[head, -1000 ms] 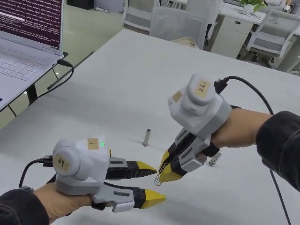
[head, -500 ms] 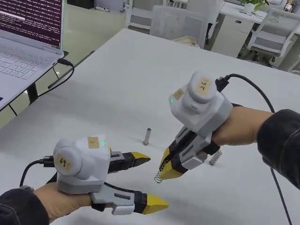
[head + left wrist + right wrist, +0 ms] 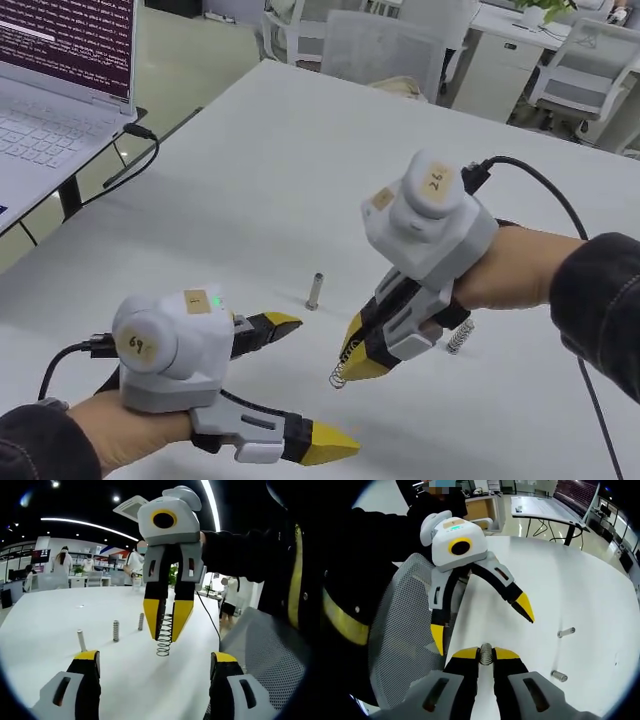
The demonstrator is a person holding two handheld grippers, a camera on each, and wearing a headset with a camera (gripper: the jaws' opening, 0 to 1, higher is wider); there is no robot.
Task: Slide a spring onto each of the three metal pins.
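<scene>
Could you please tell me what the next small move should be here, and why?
Probably carry the right gripper toward the upright pin and line the spring over its top: the spring hangs clamped in its jaws, the pin stands bare, and the left gripper is open nearby to steady it.

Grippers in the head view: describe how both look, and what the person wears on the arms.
The left gripper has a white-grey rounded housing, a green light, a label 69, black tongs with yellow tips and a black cable. The right gripper matches, labelled 26, with its own cable. Both arms wear dark sleeves.
</scene>
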